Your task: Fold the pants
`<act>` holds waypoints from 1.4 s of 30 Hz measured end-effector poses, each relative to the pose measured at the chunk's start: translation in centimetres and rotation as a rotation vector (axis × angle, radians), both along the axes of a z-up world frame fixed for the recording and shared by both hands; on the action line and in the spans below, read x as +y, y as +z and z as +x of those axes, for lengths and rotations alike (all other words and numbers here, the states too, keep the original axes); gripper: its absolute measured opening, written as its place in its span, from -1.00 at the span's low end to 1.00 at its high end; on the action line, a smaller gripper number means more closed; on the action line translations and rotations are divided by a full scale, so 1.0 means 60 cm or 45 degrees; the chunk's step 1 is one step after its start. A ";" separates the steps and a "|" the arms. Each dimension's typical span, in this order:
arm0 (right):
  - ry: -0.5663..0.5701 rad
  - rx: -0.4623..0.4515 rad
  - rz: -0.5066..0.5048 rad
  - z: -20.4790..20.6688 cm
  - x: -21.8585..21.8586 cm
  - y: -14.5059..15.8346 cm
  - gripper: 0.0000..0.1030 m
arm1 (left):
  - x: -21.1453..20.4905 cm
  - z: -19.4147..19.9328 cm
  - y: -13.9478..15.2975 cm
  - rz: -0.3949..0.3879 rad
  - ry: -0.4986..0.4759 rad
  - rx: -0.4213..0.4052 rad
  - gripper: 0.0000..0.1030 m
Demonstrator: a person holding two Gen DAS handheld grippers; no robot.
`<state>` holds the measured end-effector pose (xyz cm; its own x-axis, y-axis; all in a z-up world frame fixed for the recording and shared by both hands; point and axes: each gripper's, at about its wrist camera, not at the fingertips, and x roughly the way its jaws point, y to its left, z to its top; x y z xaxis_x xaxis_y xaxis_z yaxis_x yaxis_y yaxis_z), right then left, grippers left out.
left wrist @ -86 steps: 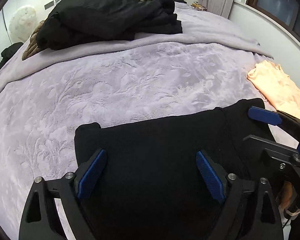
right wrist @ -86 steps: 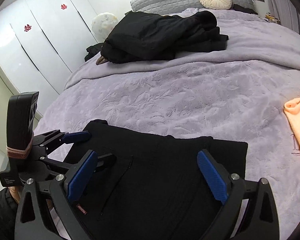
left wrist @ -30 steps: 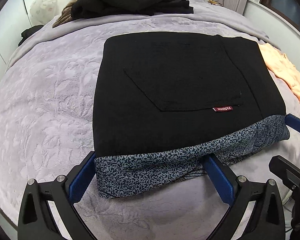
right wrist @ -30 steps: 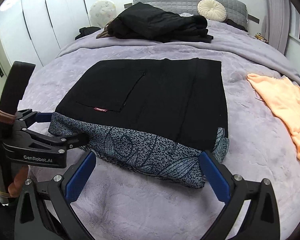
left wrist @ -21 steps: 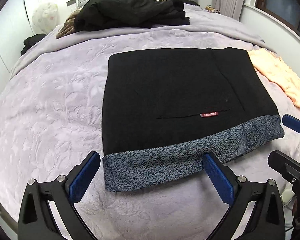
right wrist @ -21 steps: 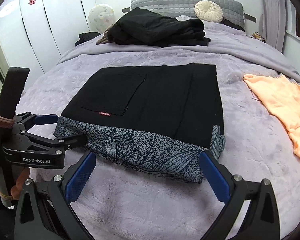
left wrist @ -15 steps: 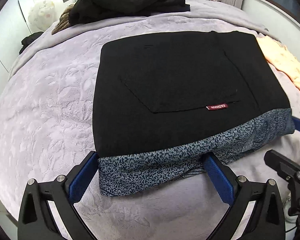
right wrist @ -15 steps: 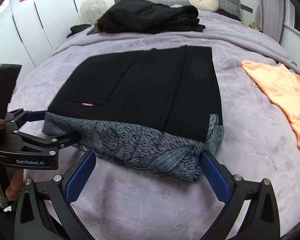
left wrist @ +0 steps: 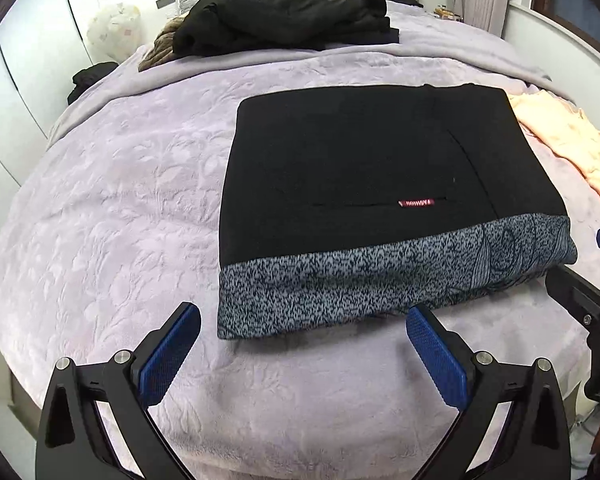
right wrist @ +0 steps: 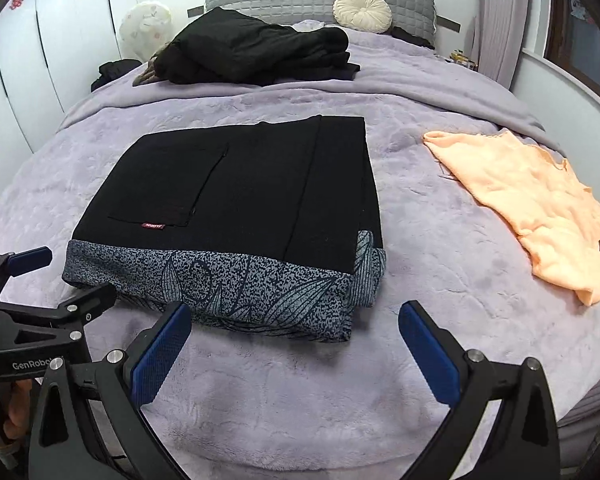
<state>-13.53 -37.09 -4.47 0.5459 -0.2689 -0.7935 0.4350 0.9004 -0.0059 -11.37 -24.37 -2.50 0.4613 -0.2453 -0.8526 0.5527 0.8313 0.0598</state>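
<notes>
Now the pants point(left wrist: 376, 184) lie folded into a flat rectangle on the bed point(left wrist: 100, 220), patterned band nearest the cameras. Left gripper point(left wrist: 300, 344) and right gripper point(right wrist: 296, 340) hover just short of that edge, jaws apart, holding nothing.

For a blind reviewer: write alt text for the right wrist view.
Folded black pants with a grey patterned band lie flat on a lilac bedspread, just beyond the open right gripper. An orange garment lies to their right, the left gripper enters at left, and dark clothes are piled near the headboard.
</notes>
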 end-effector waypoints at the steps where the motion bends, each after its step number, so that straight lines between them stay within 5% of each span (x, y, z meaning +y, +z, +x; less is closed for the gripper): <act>1: 0.002 0.000 0.011 0.000 -0.002 0.000 1.00 | 0.002 -0.005 0.003 -0.025 -0.012 -0.003 1.00; 42: 0.017 0.026 0.016 0.013 -0.006 -0.002 1.00 | -0.006 -0.006 0.002 -0.032 0.000 -0.026 1.00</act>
<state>-12.72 -37.45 -4.57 0.5329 -0.2515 -0.8079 0.4228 0.9062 -0.0032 -11.75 -24.71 -2.41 0.4783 -0.2665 -0.8368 0.5519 0.8324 0.0504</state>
